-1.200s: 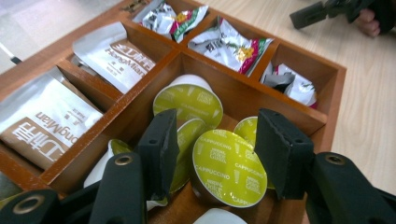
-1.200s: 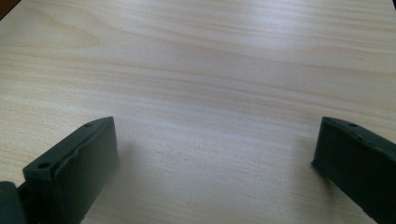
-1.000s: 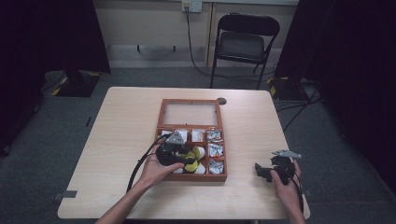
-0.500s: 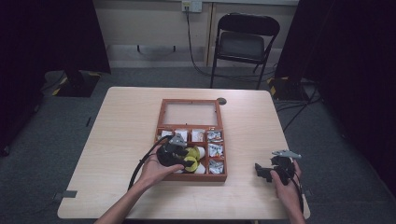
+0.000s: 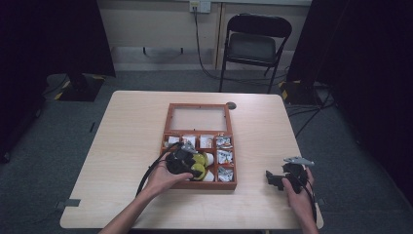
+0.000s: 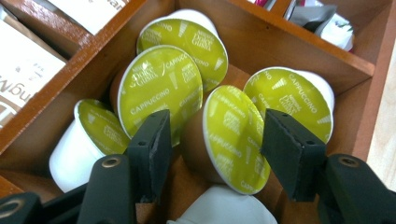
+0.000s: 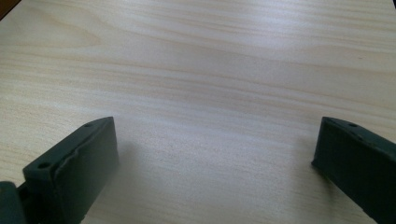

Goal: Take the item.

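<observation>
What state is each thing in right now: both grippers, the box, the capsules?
Left gripper: open, jaws either side of one capsule, not closed on it.
Right gripper: open, empty, low over the bare table.
Wooden box: lid open, lying flat behind it.
Green-lidded capsules: loose, tilted, piled in one compartment.
Folding chair: unfolded, empty.

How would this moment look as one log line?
left gripper: open, straddling green capsule in wooden box | right gripper: open, over table

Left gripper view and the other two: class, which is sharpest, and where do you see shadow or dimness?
Left gripper view: sharp, print on the green-lidded coffee capsule legible. Right gripper view: soft shadow on the pale wooden table beside one of the fingers. High view: dim, dark surroundings.
</observation>
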A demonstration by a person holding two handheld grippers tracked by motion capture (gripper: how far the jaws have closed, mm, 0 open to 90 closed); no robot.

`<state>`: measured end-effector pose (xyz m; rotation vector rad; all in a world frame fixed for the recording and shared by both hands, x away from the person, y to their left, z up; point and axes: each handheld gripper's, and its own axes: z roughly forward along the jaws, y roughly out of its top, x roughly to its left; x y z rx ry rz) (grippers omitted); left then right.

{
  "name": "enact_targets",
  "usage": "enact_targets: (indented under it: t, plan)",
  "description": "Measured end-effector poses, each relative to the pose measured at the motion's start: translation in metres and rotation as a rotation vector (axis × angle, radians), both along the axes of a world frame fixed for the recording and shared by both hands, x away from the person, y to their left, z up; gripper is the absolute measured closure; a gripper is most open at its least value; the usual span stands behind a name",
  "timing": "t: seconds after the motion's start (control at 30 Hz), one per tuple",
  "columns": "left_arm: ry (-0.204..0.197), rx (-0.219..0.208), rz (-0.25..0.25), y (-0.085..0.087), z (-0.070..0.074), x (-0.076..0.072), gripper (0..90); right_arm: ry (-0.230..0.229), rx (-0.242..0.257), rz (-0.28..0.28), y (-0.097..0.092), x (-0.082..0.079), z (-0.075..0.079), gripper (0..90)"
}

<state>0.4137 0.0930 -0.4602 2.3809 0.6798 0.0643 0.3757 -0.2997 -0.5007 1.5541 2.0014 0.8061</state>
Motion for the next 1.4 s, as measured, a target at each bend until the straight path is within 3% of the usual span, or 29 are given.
enact_targets:
  t: [0.2, 0.4, 0.5, 0.57, 0.83, 1.4]
  plan:
    - [0.016, 0.047, -0.002, -0.004, -0.004, -0.001, 44.7, -0.001, -0.001, 0.0, 0.0, 0.0, 0.0, 0.0]
    - [0.017, 0.067, -0.012, -0.006, -0.005, -0.001, 44.8, -0.001, -0.001, 0.001, 0.0, 0.0, 0.0, 0.0]
    - [0.011, 0.114, -0.017, -0.01, -0.005, 0.0, 46.6, -0.001, -0.001, 0.0, 0.0, 0.0, 0.0, 0.0]
    - [-0.014, 0.122, -0.006, -0.013, -0.005, -0.002, 47.0, -0.001, -0.001, 0.001, 0.0, 0.0, 0.0, 0.0]
    - [-0.039, 0.118, -0.017, -0.012, -0.004, -0.004, 52.5, -0.001, -0.002, 0.002, 0.0, 0.0, 0.0, 0.0]
    - [-0.026, 0.072, -0.005, -0.007, -0.002, -0.004, 55.2, -0.001, -0.002, 0.002, 0.0, 0.0, 0.0, 0.0]
